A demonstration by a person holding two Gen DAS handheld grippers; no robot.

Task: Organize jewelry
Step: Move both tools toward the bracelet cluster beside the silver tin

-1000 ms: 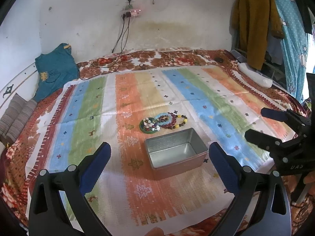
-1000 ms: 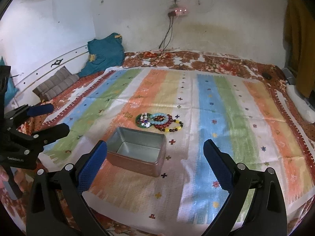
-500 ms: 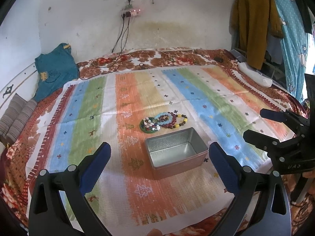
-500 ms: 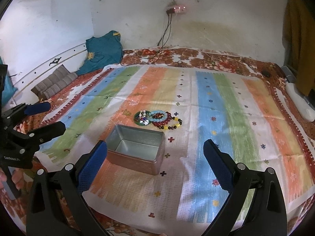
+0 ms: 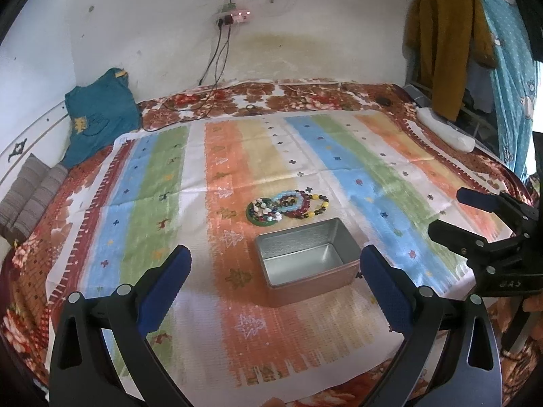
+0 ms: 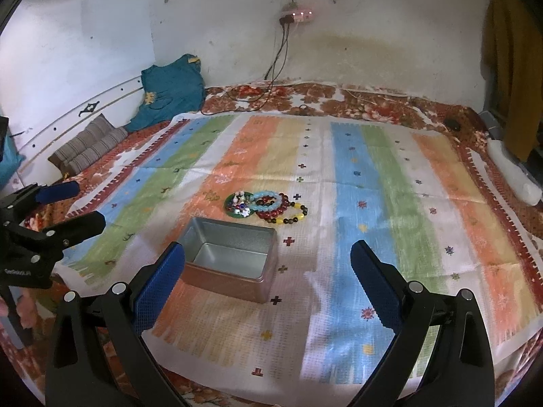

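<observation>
— What is hidden or hard to make out?

— The bracelets (image 5: 288, 205) are overlapped in one heap; single strands cannot be separated with certainty. About four are counted, the leftmost lying on a green disc (image 5: 262, 218). The handles of both claws are cut off by the lower frame edges.

— Counts?

— One metal tin (image 5: 307, 261), seen empty, is set on the striped cloth (image 5: 356, 156) just in front of the heap. Two claws are recorded.

— Their state?

— The left claw (image 5: 275, 278) is spread wide, nothing held or touched. The right claw (image 6: 268, 278) is likewise spread wide and empty. Both are held above the near cloth edge.
</observation>
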